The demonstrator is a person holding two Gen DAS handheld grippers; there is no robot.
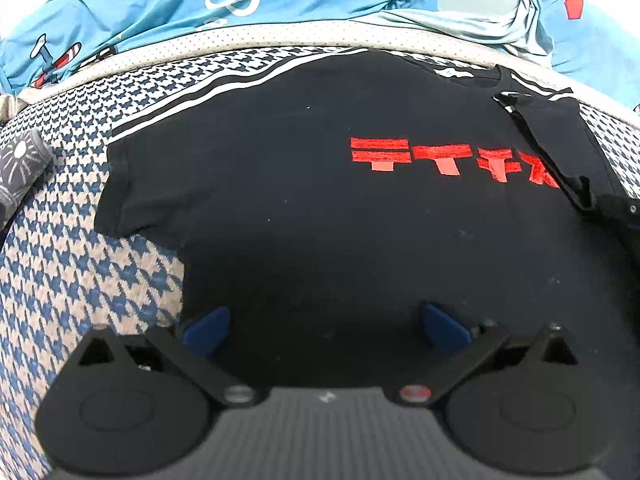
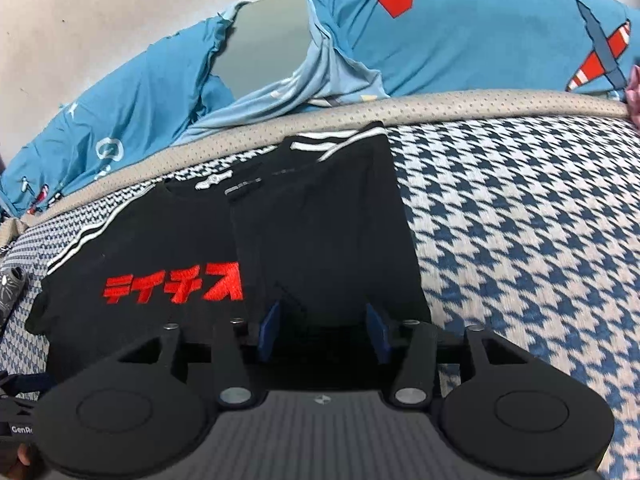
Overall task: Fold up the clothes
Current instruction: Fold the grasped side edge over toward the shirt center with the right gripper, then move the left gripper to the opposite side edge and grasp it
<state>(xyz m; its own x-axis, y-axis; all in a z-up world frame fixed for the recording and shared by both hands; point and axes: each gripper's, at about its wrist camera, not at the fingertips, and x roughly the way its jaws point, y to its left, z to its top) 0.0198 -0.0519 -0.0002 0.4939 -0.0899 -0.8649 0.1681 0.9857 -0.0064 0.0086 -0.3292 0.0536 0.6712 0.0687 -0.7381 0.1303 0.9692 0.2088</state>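
A black T-shirt (image 1: 300,200) with a red print (image 1: 440,158) lies flat on a houndstooth bedspread (image 1: 80,260). Its right side is folded inward as a flap (image 2: 320,220) that covers the end of the red print (image 2: 172,284). My left gripper (image 1: 324,328) hovers open over the lower part of the shirt, with nothing between its blue pads. My right gripper (image 2: 322,328) is at the flap's near edge, its fingers partly apart on either side of the cloth. In the left wrist view the right gripper's tip (image 1: 618,208) sits at the flap's corner.
Crumpled blue bedding (image 2: 480,40) with airplane prints is heaped behind a beige mattress edge (image 1: 280,36). A grey patterned sock-like item (image 1: 20,160) lies left of the shirt. Bare bedspread (image 2: 520,240) stretches to the right. Something pink (image 2: 634,88) shows at the far right.
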